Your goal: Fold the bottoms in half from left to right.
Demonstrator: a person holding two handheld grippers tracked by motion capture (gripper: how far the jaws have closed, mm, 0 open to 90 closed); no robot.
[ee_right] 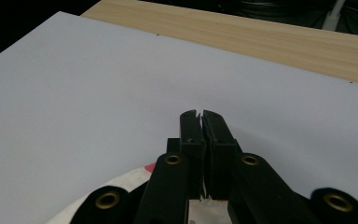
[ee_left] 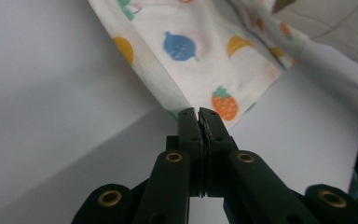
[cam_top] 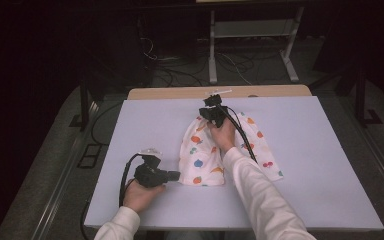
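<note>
A white cloth (cam_top: 202,155) printed with coloured fruit lies rumpled on the pale table (cam_top: 145,130), near its middle. My left gripper (cam_top: 176,175) lies low at the cloth's near left corner. In the left gripper view its jaws (ee_left: 199,112) are shut on the hemmed corner of the cloth (ee_left: 191,46). My right gripper (cam_top: 211,107) sits at the cloth's far end, pointing away from the person. Its tips (ee_right: 200,113) are pressed together over bare table, and a bit of the cloth (ee_right: 121,186) is bunched at the base of the jaws.
A wooden strip (cam_top: 220,92) runs along the table's far edge (ee_right: 261,42). Beyond it are a metal stand (cam_top: 212,50) and loose cables on the dark floor. Bare table surface extends to the left and right of the cloth.
</note>
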